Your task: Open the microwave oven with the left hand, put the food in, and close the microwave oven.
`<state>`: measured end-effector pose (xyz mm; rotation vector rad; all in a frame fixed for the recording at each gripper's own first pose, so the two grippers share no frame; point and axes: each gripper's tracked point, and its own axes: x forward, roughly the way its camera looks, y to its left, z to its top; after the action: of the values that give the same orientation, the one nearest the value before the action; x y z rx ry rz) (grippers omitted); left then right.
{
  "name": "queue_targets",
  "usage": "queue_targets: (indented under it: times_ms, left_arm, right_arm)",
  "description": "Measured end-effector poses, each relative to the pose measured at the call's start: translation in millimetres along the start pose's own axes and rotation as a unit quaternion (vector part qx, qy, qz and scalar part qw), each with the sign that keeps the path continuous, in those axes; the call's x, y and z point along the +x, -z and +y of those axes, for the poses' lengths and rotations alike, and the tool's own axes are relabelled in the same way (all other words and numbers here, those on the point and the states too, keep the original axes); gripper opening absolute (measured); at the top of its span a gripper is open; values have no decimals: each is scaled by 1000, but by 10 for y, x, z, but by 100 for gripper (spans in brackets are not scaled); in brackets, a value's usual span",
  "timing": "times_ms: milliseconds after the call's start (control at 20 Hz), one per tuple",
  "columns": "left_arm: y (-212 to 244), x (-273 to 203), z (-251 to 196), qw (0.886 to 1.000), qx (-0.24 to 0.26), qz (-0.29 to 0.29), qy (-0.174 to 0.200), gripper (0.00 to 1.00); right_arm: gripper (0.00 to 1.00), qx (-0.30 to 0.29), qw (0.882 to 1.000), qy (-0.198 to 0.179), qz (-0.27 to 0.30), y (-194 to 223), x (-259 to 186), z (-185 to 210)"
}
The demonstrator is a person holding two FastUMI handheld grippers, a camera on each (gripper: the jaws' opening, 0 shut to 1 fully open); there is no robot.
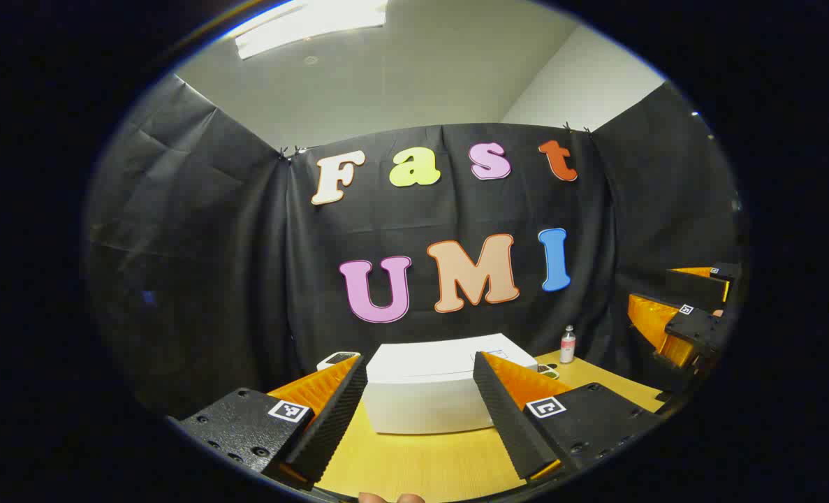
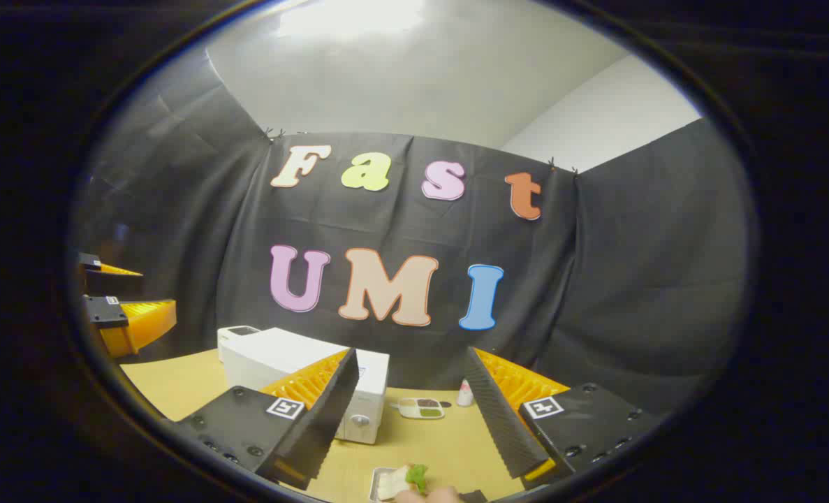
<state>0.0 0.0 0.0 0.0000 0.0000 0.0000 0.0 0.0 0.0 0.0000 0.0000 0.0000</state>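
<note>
The left gripper (image 1: 421, 409) hangs released, jaws spread wide, over the yellow wooden tabletop (image 1: 421, 464). Straight ahead between its fingers sits the boxy white microwave oven (image 1: 435, 391), closed, its long side running across the line of approach. The right gripper (image 2: 411, 412) is likewise spread and empty; the oven lies ahead to its left, the tray of sandwich with green leaf (image 2: 404, 482) just beneath it.

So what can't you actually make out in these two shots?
- Microwave door: left gripper view shows top and one blank side.
- Microwave front, right gripper view: blocked by the right gripper's finger.
- Food tray: cut off by the bottom edge.
- Bottle label: too small.
</note>
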Motion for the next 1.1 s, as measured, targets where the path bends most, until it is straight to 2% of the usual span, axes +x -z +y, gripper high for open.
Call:
queue_targets:
  times_ms: [150,200,250,350,500,550,600,900,1000,1100]
  left_arm:
    - [94,10,-39,1000,0,13,-2,100]
    - [97,-4,-54,1000,-3,15,-2,97]
    - [107,-17,-72,1000,-6,17,-2,100]
    - [102,-43,-84,1000,-3,16,-2,97]
    - [103,-61,-132,1000,7,17,4,97]
    - [105,-45,-151,1000,8,17,7,100]
    - [94,-39,-158,1000,8,16,8,97]
    - [102,-27,-190,1000,7,17,8,97]
    - [130,-39,-209,1000,6,22,10,100]
    - [136,-31,-227,1000,8,24,13,97]
  right_arm:
    - [97,-9,1000,-4,-2,16,4,-46]
    - [96,-12,1000,-5,-2,35,10,-33]
    - [96,-13,1000,-7,-1,40,6,-23]
    - [97,-13,1000,-8,0,54,-15,-40]
    - [97,-17,1000,-7,-3,35,-64,-46]
    - [97,-22,1000,-6,-6,18,-74,-56]
    - [96,-26,1000,-6,-7,12,-72,-54]
    - [98,-31,999,-10,-16,-18,-60,-71]
    - [97,-28,999,-10,-15,-12,-41,-83]
    - [97,-26,1000,-8,-14,3,-24,-98]
